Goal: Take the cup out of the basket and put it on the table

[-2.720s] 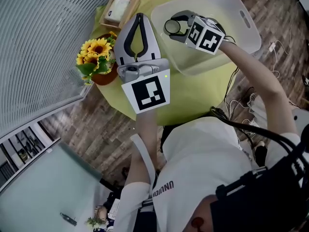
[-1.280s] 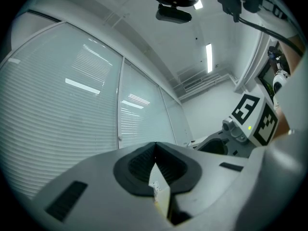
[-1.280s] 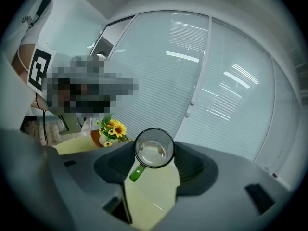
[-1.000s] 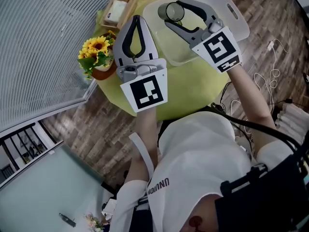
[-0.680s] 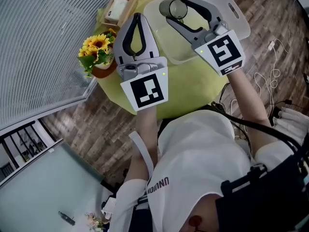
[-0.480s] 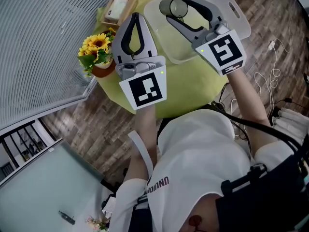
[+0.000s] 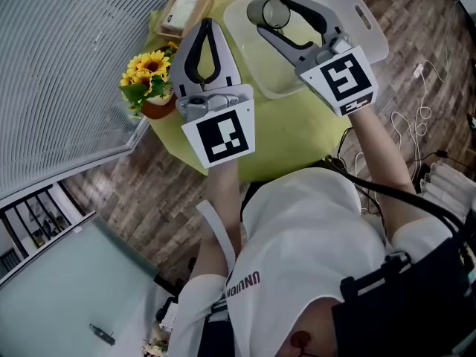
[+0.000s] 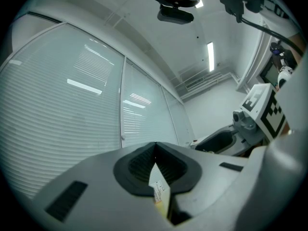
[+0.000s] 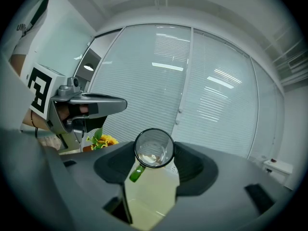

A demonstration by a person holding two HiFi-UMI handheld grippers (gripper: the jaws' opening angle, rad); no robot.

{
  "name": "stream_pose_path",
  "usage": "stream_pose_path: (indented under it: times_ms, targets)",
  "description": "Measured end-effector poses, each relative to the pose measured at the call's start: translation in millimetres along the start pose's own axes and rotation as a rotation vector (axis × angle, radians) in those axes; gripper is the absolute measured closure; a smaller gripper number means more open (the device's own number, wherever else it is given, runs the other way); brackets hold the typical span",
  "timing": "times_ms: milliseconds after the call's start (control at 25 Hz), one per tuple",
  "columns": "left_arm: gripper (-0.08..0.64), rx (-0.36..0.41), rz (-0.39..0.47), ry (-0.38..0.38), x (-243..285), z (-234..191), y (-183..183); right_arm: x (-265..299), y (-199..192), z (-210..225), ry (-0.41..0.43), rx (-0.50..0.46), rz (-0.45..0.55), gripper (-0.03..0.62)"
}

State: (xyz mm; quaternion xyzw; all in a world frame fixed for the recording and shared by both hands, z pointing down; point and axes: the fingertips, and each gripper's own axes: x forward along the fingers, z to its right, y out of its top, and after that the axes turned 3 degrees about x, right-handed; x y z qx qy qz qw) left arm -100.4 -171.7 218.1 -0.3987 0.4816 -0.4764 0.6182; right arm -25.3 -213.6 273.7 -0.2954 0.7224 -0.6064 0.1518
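A clear glass cup (image 7: 274,13) with a green handle (image 9: 136,172) is held between the pads of my right gripper (image 7: 277,10), which is shut on it. In the head view the cup hangs over the far left part of the white plastic basket (image 7: 371,33) on the yellow-green table (image 7: 297,136). The right gripper view shows the cup (image 9: 154,148) mouth-on between the jaws, with the table below. My left gripper (image 7: 207,23) is beside the basket's left side, over the table, shut with nothing in it (image 8: 155,146).
A pot of sunflowers (image 7: 149,82) stands at the table's left edge, close to the left gripper. A wooden box (image 7: 182,10) with a white item sits at the back. Window blinds (image 7: 67,65) run along the left. Cables (image 7: 420,73) lie on the wooden floor at the right.
The right gripper, earlier reaching down into the basket, has come up with the cup in its jaws. Over the last second both grippers have barely moved.
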Motion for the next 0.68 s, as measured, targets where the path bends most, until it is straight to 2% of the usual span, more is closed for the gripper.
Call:
stream_pose_path:
  times_ms: [680]
  targets:
    - [0.548,0.003,0.001,-0.004,0.7,-1.7,1.5,2.5,3.4,-0.6,-0.001,-0.003,0.000,0.322]
